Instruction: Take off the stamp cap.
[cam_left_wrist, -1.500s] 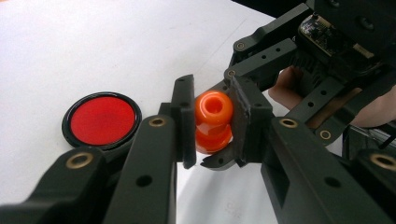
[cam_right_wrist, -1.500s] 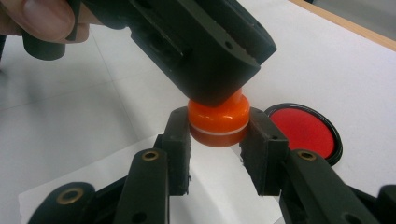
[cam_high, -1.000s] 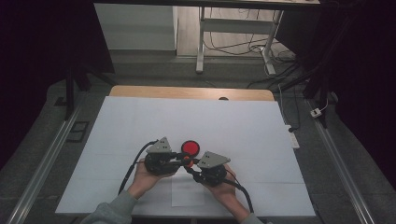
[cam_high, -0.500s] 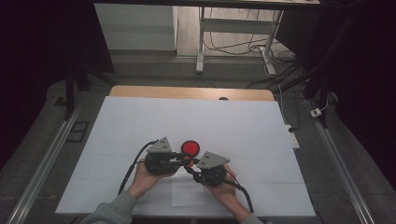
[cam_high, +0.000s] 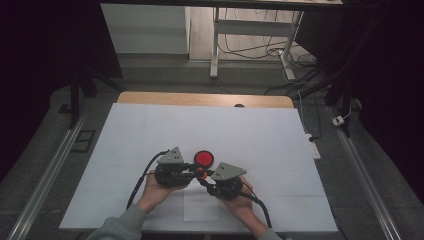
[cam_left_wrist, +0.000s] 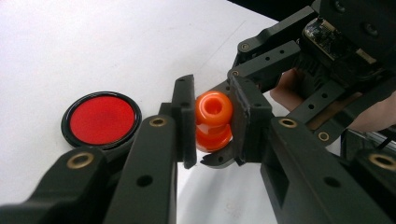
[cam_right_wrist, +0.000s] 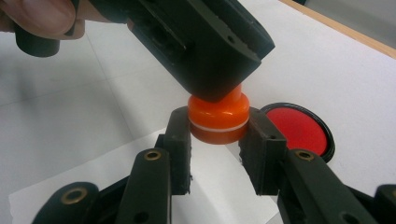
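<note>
A glossy orange plastic piece, rounded with a hollow top, sits pinched between the left claw and the right claw. Just beside them a flat red disc with a black rim lies on the white tabletop.

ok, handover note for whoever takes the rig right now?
Left gripper: shut on the small orange plastic two-part piece, gripping its upper half.
Right gripper: shut on the same piece, lower half.
Both hold it together just above the white table cover; the round red disc with black rim lies flat beside them.
Done: piece gripped from both ends.
Left: probably twisting or pulling the halves apart; they are still joined.
</note>
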